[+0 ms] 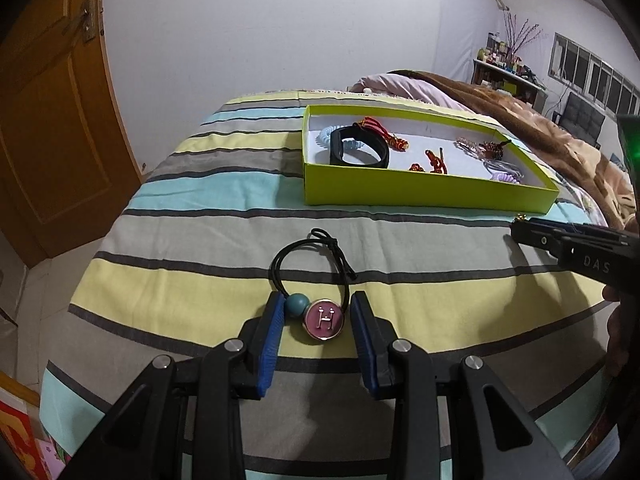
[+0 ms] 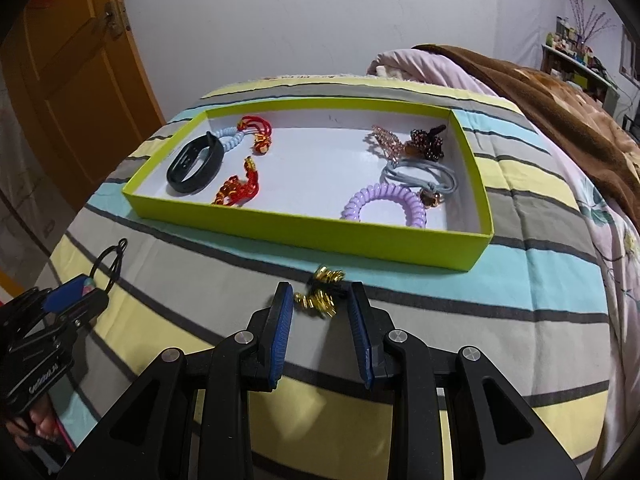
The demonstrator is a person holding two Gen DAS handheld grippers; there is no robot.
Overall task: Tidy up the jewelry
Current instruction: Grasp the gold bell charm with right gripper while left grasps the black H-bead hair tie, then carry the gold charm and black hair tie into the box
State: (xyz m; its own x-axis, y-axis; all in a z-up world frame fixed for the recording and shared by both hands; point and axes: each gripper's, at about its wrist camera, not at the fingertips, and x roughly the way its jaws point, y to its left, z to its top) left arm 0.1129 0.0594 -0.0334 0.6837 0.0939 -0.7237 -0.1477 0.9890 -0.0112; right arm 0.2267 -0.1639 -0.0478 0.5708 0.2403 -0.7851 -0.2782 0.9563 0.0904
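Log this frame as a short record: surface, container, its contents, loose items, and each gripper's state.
surface: striped bedspread
container: green tray, open top, on the bedspread
tray contents: black band, purple coil tie, red knotted cords, grey hair ties, blue coil tie
loose items: black hair tie with H charm; gold ornament
left gripper: jaws open around the charm
right gripper: jaws open around the gold ornament

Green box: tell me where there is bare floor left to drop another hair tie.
The green box has a bare strip down its middle, between the red knotted charm and the purple coil tie. The left end around the black band and the right end by the grey tie are crowded.
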